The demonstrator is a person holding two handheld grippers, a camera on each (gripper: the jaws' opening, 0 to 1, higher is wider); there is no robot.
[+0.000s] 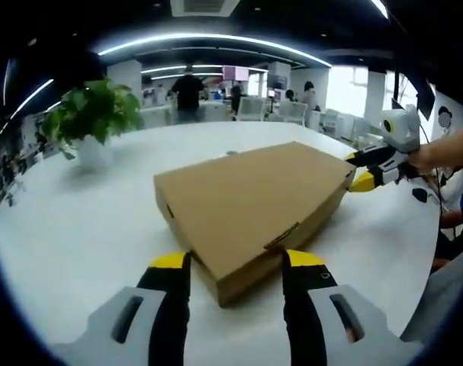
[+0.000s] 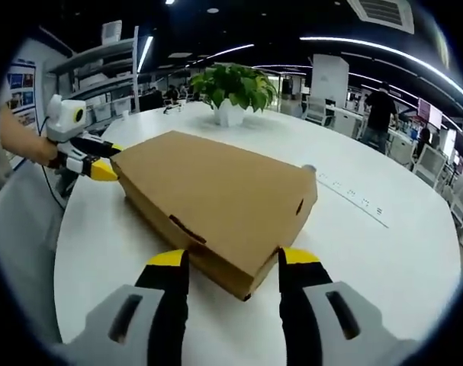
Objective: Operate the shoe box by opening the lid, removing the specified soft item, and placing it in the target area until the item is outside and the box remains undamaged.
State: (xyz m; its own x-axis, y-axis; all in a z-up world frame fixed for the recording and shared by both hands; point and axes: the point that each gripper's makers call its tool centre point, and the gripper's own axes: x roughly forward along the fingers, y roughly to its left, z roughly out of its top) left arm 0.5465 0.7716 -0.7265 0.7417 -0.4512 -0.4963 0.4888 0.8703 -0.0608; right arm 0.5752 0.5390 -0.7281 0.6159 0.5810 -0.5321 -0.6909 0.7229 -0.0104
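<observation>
Both claws gape, seemingly touching closed shoe box [image 1: 250,210] corners on white office table [image 1: 86,229].

My left claw [image 1: 237,268] is level and spread wide — yellow-tipped fingers [image 1: 170,263] well apart, gripping nothing. My right claw [image 2: 233,264] is set likewise, jaws parted, both black shanks rising from the view's bottom. My right forearm [image 1: 447,147] extends behind its claw — bare.
</observation>
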